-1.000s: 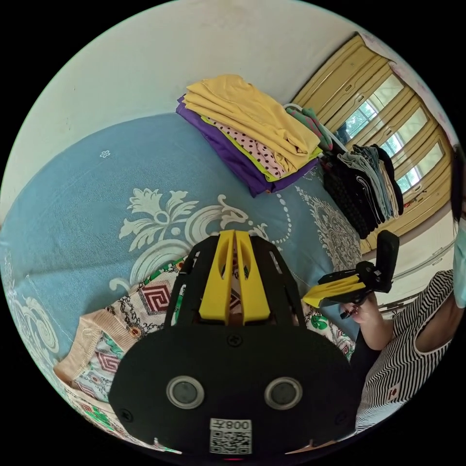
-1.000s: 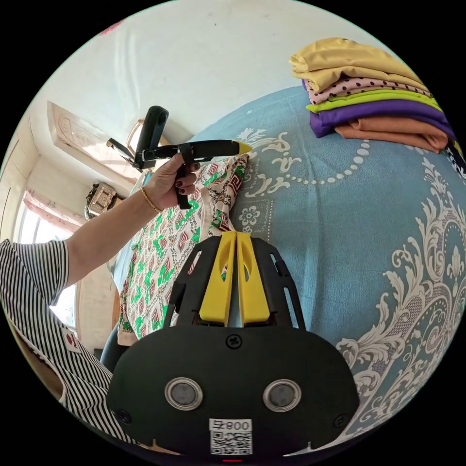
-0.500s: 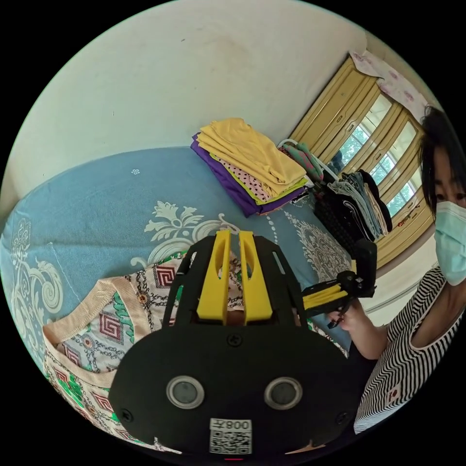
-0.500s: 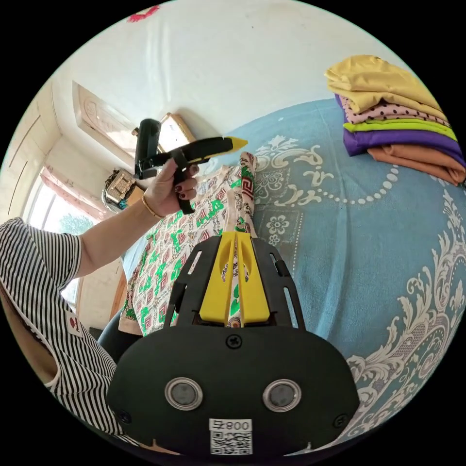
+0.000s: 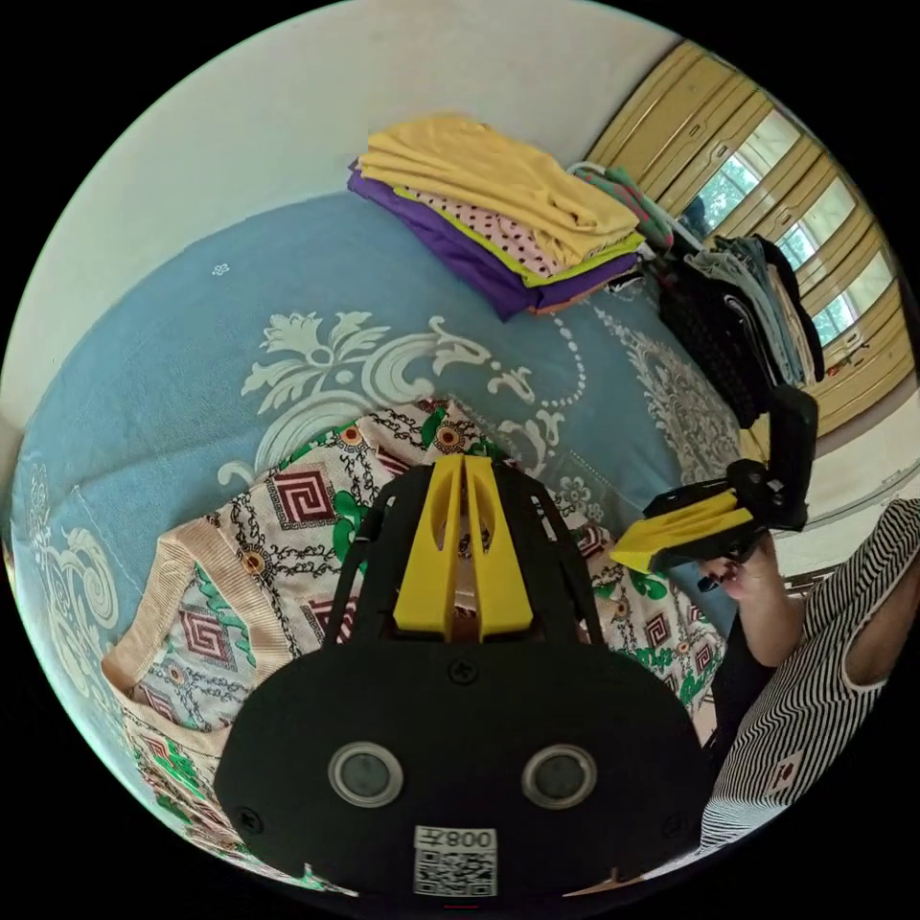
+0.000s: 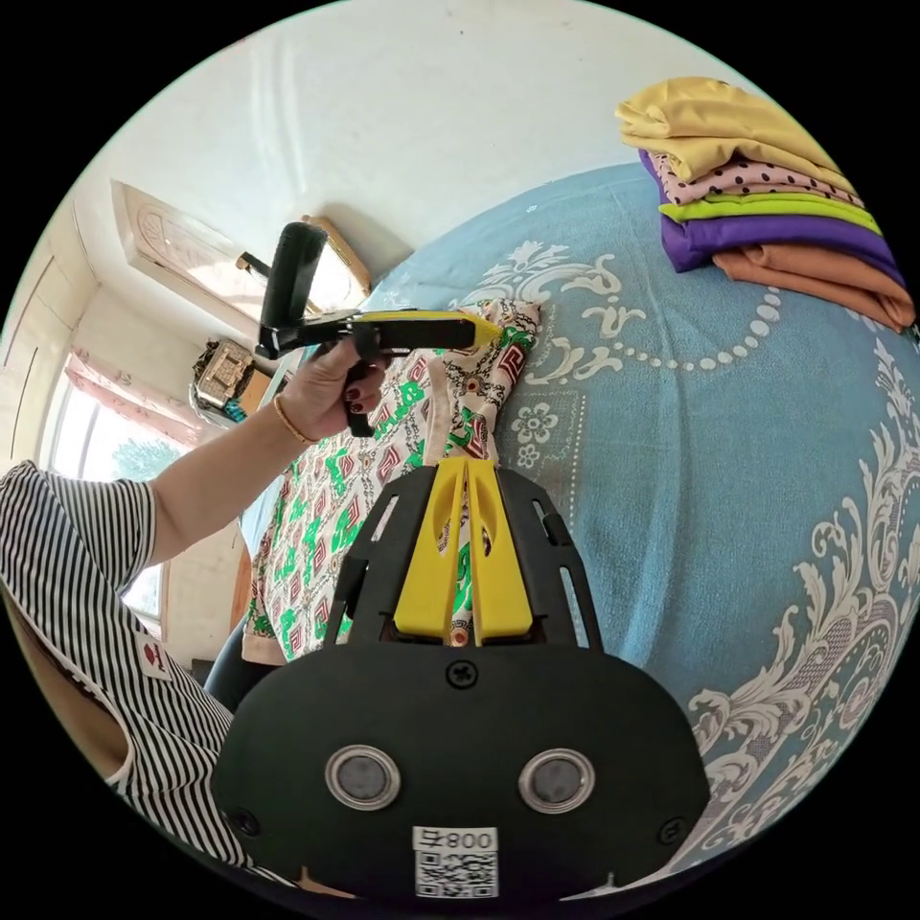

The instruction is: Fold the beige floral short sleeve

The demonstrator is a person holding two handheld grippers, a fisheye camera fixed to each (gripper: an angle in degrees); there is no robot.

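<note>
Clenched on the beige floral short-sleeve shirt (image 5: pixel 287 498) with both tools: left tool (image 5: pixel 465 462) drawn nearly shut with a sliver of patterned cloth between the jaws, where half a second ago a clearer gap stood there; right tool (image 6: pixel 467 465) pinched on a raised ridge of the same cloth running up toward the left tool's yellow tip. Lower and flatter than half a second ago, with the ribbed neckline down on the bed (image 5: pixel 192 355) instead of hanging in the air, and more print showing past the left jaw tips. Judged from that: laying-out nearly done, no fold made yet, and a smoothing of the ridge between the tools likely needed first. On each black housing a white code sticker (image 5: pixel 455 860) with a few characters above the code, left unread; a small red mark on the person's striped top (image 6: pixel 86 575), too small to make out. Just behind the left tool in the right gripper view, a hand (image 6: pixel 331 383) wrapped around its grip. Farther across the blue, white-scrolled bedcover, well apart from the shirt, a stack of folded clothes (image 5: pixel 498 192) topped in yellow, then a darker pile (image 5: pixel 738 326), and beyond them yellow-framed windows (image 5: pixel 767 172) and a plain pale wall (image 5: pixel 240 125).
</note>
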